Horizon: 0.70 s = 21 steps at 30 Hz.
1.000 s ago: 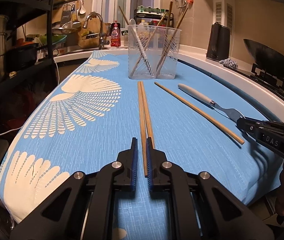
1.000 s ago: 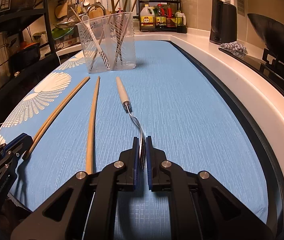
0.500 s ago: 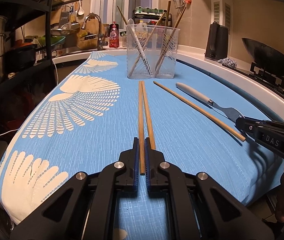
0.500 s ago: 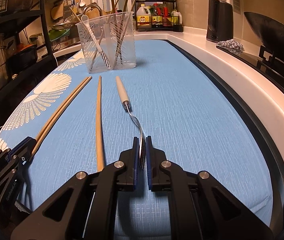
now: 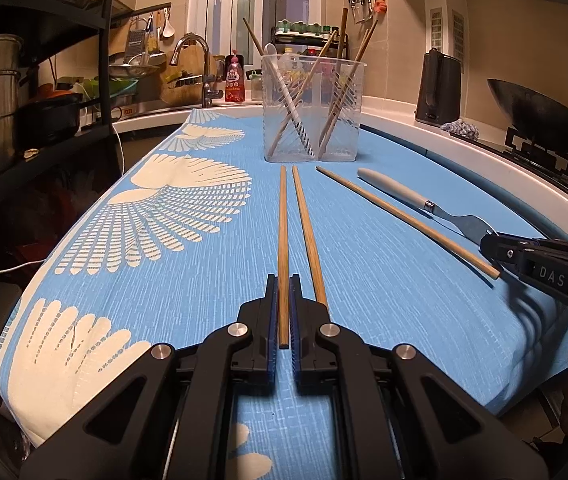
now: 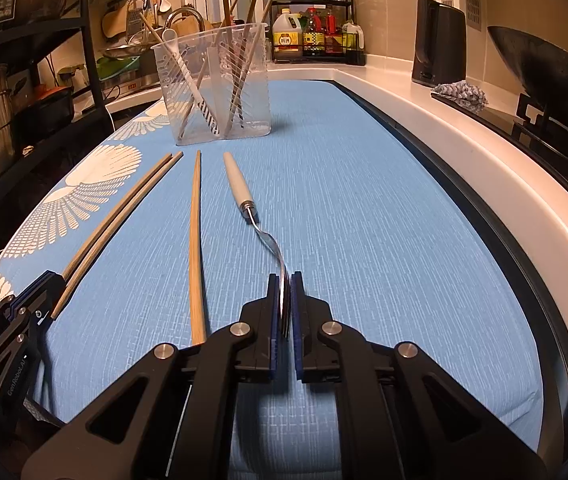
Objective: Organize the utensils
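Two grippers are each clamped on a utensil on the blue cloth (image 5: 384,280). Pinched between the left gripper's (image 5: 283,312) pads is the near end of one chopstick (image 5: 282,240), its mate (image 5: 308,236) lying just to the right, outside the jaws. The right gripper (image 6: 285,304) is closed on the tines of the white-handled fork (image 6: 239,188), with a single chopstick (image 6: 195,240) lying to its left. Both point slightly downward toward the clear utensil holder (image 5: 312,108) further along the cloth.
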### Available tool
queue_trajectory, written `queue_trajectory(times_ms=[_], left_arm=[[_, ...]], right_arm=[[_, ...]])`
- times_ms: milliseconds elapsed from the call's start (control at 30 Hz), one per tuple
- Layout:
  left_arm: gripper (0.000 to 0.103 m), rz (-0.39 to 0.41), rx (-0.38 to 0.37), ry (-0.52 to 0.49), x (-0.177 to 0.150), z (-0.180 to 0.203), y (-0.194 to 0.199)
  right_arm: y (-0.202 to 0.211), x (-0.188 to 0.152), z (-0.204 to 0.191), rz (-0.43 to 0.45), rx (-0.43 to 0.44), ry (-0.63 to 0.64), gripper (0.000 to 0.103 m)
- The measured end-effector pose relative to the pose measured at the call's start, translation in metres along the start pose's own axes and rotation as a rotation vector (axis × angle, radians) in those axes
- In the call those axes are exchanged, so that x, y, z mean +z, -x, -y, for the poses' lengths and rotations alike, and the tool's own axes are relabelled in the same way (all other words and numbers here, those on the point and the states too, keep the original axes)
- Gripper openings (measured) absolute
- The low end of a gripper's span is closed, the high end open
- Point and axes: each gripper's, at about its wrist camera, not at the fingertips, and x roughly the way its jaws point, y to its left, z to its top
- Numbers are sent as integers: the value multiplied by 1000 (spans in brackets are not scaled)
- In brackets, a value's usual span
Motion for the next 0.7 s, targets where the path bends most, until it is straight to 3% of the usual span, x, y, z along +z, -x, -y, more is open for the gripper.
queue_trajectory(times_ms=[267, 700], left_arm=[[5, 7, 0, 12, 3, -2, 4], [5, 146, 20, -22, 42, -8, 42]], right_arm=[[6, 3, 2, 14, -10, -18, 3], [47, 40, 0, 163, -56, 53, 2]])
